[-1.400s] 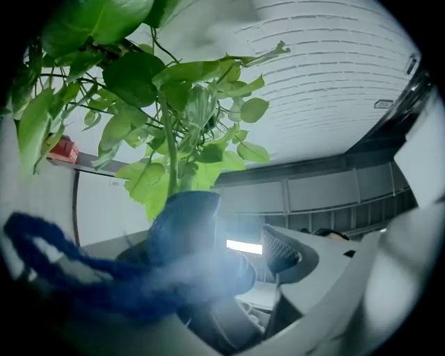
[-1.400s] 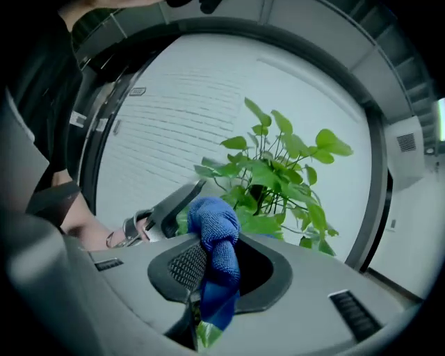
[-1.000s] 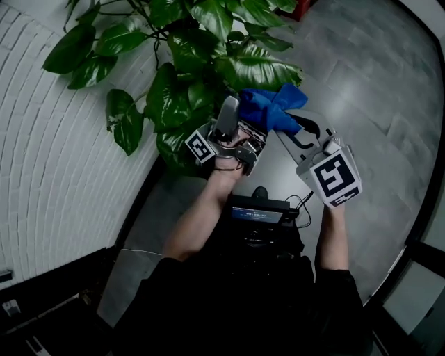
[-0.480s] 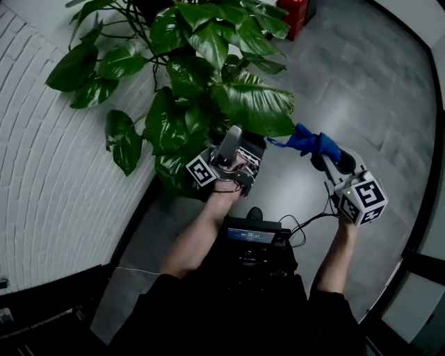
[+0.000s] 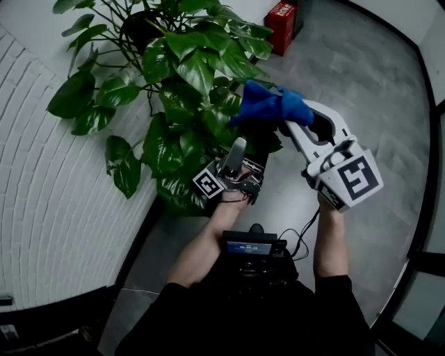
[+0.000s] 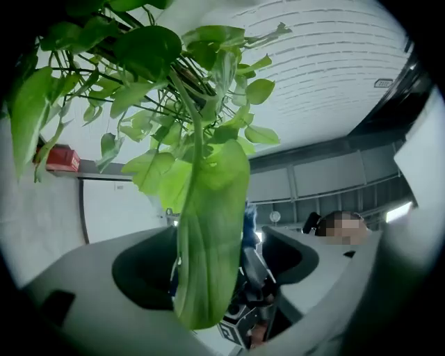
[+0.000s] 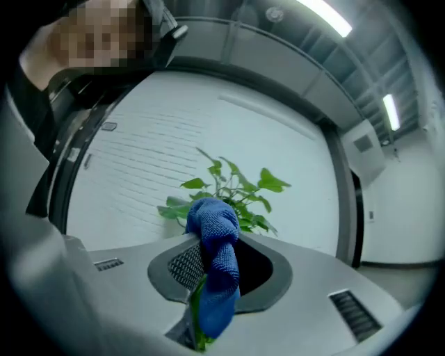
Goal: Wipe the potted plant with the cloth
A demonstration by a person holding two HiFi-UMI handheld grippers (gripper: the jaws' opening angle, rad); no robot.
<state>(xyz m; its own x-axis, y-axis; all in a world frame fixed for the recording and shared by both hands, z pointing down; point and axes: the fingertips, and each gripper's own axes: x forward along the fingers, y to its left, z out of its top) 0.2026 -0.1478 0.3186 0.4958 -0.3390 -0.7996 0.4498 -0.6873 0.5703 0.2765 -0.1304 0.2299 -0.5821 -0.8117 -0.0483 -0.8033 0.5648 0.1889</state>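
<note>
The potted plant (image 5: 195,62) spreads big glossy green leaves at the upper left of the head view. My right gripper (image 5: 290,119) is shut on a bunched blue cloth (image 5: 268,104), which rests against the leaves on the plant's right side. In the right gripper view the cloth (image 7: 215,243) fills the jaws of the right gripper (image 7: 208,278), and a sliver of green leaf (image 7: 196,320) shows beneath it. My left gripper (image 5: 238,147) reaches under the foliage from below. It is open, with one long leaf (image 6: 208,229) hanging between the jaws of the left gripper (image 6: 219,264).
A white brick wall (image 5: 55,188) curves along the left behind the plant. Grey tiled floor (image 5: 361,83) lies to the right, with a red box (image 5: 281,17) standing at the back. A dark device with a small screen (image 5: 254,247) hangs at the person's chest.
My right gripper has carried the blue cloth up and left, from beside the plant onto its leaves. The left gripper has stayed under the foliage. The head view has tilted up.
</note>
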